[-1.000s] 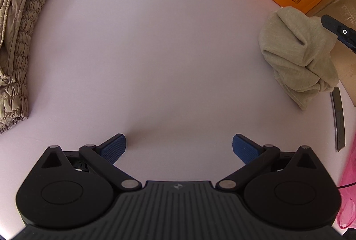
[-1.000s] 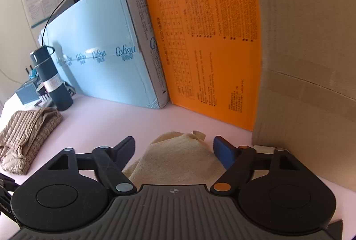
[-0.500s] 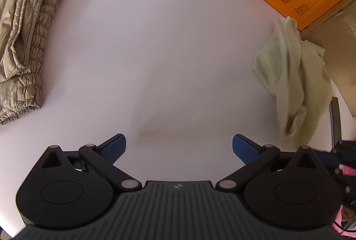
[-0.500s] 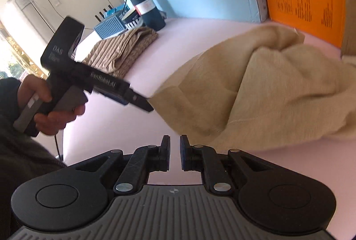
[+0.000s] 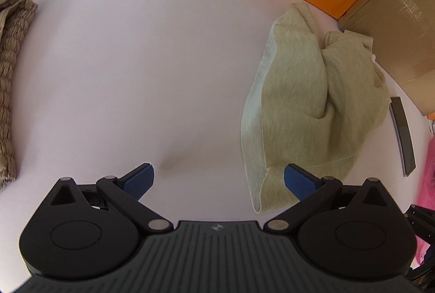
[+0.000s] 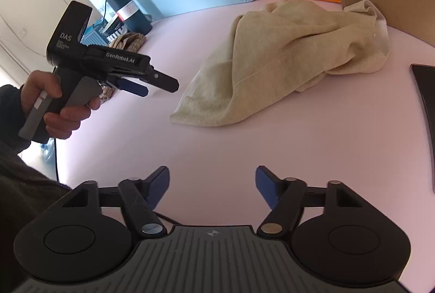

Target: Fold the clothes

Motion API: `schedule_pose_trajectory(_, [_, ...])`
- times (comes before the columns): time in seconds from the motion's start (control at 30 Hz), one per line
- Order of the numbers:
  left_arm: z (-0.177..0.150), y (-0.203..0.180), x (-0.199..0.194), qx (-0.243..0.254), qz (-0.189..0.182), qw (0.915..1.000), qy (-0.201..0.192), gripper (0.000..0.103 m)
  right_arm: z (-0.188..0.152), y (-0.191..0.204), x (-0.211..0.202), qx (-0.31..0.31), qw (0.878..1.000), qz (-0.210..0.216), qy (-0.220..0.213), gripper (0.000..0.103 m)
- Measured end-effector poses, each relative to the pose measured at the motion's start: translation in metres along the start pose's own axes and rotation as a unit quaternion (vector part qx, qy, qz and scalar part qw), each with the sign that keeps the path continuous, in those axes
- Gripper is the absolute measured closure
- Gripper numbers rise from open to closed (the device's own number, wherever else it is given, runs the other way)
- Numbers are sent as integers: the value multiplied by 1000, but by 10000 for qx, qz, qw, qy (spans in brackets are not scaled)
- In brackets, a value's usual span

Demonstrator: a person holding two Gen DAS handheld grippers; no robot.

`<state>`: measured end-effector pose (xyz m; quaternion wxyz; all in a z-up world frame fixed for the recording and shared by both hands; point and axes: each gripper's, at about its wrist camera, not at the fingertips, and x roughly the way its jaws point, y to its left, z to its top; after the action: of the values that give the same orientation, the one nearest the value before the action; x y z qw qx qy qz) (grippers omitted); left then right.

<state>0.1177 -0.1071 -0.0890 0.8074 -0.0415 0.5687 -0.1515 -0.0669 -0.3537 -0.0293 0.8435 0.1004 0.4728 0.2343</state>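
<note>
Both my left fingers [image 5: 218,178] and right fingers [image 6: 212,184] stand wide and hold nothing, while the beige garment [image 6: 285,59] lies crumpled on the pink worktop [image 6: 217,143] near the boxes, so I judge spreading it flat comes next.

Left claw [image 5: 218,180] spread wide, right claw [image 6: 212,185] spread wide, both empty

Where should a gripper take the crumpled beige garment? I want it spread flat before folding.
Judging by its pose, grip the hemmed corner of the beige garment lying flat nearest the open left gripper, coming in low from the bare pink tabletop. That stitched edge is thin and exposed; the far end is bunched.
</note>
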Motion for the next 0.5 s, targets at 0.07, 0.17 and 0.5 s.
schedule_pose_trajectory(0.07, [0, -5, 3, 287, -23, 9995, -141, 0, 3, -4, -1, 130, 9997, -71, -179, 20])
schedule_pose_trajectory(0.17, [-2, -13, 5, 719, -65, 9968, -337, 0, 1, -10, -2, 285, 9990, -121, -309, 19])
schedule_pose_trajectory(0.5, [-7, -39, 13, 2143, -204, 9716, -984, 17, -6, -23, 11, 537, 9978, -105, -377, 11])
